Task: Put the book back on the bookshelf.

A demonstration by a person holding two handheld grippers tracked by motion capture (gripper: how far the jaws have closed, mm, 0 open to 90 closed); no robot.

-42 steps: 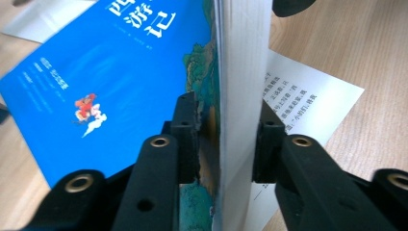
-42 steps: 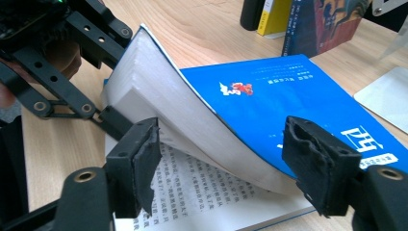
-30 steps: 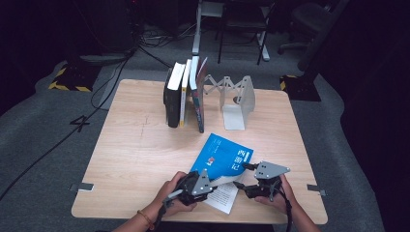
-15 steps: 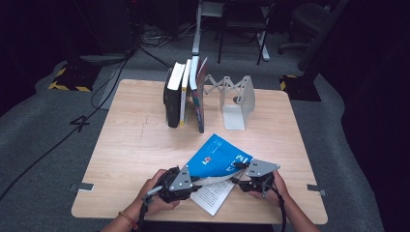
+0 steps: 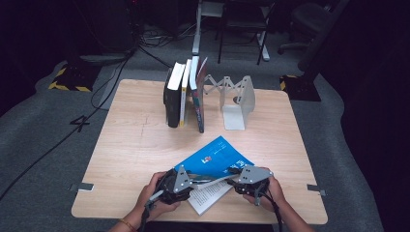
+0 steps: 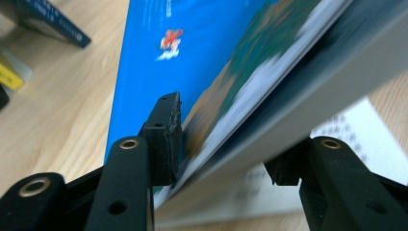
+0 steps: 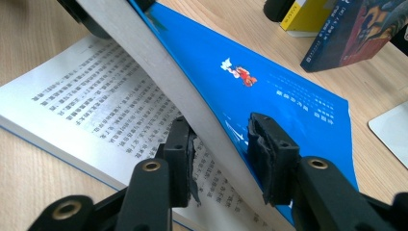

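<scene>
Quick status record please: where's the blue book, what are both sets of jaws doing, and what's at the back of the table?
blue book: near front edge of table, lying partly open, cover and upper pages lifted, printed pages exposed
left gripper: jaws just been opening, lifted pages between them, far pad apart
right gripper: jaws just been closing around lifted pages, contact unclear
upright books: standing at the back
white bookend: right of them
</scene>
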